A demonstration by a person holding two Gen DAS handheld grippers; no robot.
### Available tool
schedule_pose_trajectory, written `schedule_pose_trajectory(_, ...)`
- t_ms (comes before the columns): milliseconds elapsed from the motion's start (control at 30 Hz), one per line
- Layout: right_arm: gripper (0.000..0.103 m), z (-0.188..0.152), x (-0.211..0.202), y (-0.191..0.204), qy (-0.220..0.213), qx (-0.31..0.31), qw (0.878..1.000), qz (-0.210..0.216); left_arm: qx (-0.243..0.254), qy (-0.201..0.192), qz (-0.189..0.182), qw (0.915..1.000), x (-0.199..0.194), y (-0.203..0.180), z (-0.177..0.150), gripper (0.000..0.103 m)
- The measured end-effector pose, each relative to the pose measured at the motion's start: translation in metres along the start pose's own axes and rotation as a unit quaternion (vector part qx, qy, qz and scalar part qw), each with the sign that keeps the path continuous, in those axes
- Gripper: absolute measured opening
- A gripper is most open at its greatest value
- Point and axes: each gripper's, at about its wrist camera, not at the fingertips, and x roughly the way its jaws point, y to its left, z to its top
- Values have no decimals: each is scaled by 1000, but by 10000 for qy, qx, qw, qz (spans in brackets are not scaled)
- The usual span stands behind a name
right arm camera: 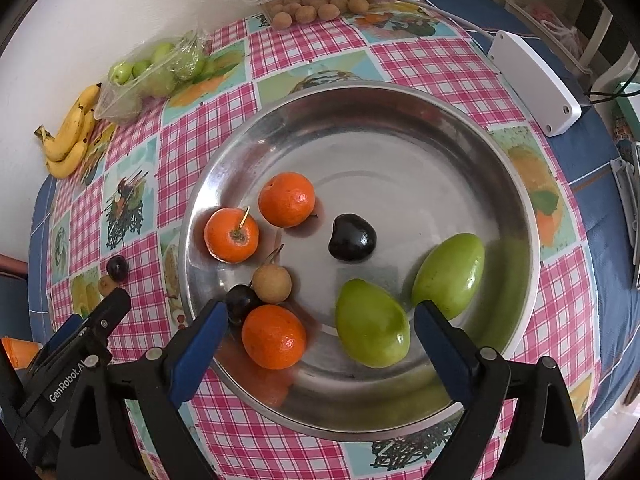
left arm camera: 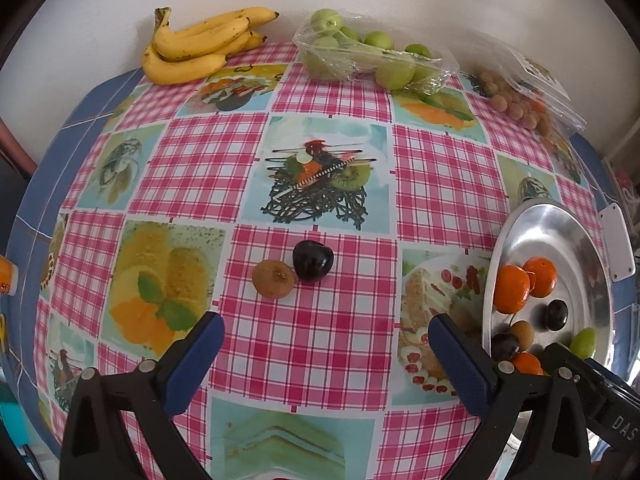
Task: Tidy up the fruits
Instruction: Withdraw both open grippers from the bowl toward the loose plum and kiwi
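A dark cherry [left arm camera: 313, 260] and a brown longan [left arm camera: 273, 279] lie side by side on the checked tablecloth. My left gripper [left arm camera: 326, 330] is open and empty just short of them. A steel plate [right arm camera: 400, 120] holds three oranges [right arm camera: 286, 199], two green fruits [right arm camera: 372, 334], two dark cherries [right arm camera: 352, 237] and a longan [right arm camera: 272, 283]. My right gripper [right arm camera: 316, 318] is open and empty above the plate's near side, between an orange [right arm camera: 274, 336] and a green fruit. The plate [left arm camera: 560, 224] also shows at the right in the left wrist view.
Bananas [left arm camera: 196, 46], a bag of green fruit [left arm camera: 360, 54] and an open box of longans [right arm camera: 320, 4] line the far edge by the wall. A white power box [right arm camera: 534, 80] sits right of the plate. My left gripper's body [right arm camera: 80, 340] is left of the plate.
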Motion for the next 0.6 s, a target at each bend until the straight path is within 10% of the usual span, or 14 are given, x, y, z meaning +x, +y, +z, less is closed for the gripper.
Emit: schedule_pose_trajectory(600,95,2,0,10,-52,-150,9998,113,-502,8,-41,9987,-4,39,11,103)
